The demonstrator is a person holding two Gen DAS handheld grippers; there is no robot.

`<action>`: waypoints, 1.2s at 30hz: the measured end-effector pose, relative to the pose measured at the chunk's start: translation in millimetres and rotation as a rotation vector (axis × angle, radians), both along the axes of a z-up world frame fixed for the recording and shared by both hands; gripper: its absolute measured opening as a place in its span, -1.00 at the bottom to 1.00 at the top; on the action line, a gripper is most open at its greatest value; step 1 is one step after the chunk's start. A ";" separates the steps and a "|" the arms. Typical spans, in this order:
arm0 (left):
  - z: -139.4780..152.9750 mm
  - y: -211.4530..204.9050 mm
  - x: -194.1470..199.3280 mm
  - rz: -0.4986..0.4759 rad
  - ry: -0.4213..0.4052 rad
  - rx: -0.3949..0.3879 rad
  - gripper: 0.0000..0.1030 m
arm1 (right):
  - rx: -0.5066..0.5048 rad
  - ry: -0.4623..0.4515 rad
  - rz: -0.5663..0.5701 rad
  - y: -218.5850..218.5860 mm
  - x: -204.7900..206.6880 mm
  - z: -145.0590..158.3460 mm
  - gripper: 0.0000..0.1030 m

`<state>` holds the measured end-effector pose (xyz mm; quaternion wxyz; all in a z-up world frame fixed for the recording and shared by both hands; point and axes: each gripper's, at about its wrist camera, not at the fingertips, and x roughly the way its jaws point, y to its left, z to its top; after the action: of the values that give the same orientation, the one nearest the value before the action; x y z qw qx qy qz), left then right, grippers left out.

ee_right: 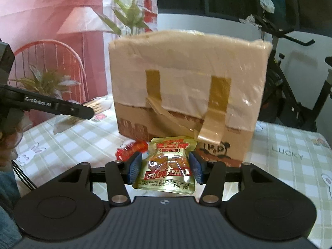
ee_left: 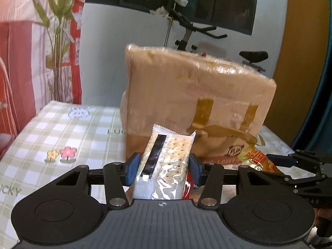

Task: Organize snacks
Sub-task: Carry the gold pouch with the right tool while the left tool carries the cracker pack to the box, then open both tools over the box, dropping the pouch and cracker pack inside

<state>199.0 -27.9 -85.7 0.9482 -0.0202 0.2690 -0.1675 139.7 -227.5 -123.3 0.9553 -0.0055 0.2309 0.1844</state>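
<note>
My left gripper point(ee_left: 164, 167) is shut on a clear-wrapped cracker pack point(ee_left: 166, 161), held upright above the table in front of a taped cardboard box point(ee_left: 197, 95). My right gripper point(ee_right: 165, 167) is shut on a gold snack pouch with red Chinese print point(ee_right: 169, 166), just in front of the same box point(ee_right: 186, 78). The pouch point(ee_left: 259, 159) and the right gripper's arm also show at the right of the left wrist view. A small red wrapped snack point(ee_right: 130, 149) lies on the table left of the pouch; a red bit point(ee_left: 187, 186) shows beneath the cracker pack.
A green-and-white checked tablecloth point(ee_left: 62, 128) covers the table. The left gripper's body point(ee_right: 41, 103) reaches in from the left of the right wrist view. A red chair point(ee_right: 51, 62) and plants stand behind the table, an exercise bike point(ee_left: 197, 31) behind the box.
</note>
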 end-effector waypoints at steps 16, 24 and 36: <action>61.9 -10.9 6.4 -0.049 -0.170 -0.040 0.03 | 0.114 -0.173 0.023 -6.1 -2.9 68.4 0.02; 100.8 -23.5 53.7 -0.059 -0.248 -0.079 0.03 | 0.116 -0.252 0.017 -14.7 40.0 113.2 0.02; 93.1 -52.7 153.3 -0.025 -0.153 0.012 0.03 | 0.098 -0.108 -0.149 -31.4 163.3 117.9 0.05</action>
<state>352.3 -80.5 7.4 0.9640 0.0018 0.1969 -0.1787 303.0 -258.9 -5.4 0.9766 0.0484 0.1695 0.1233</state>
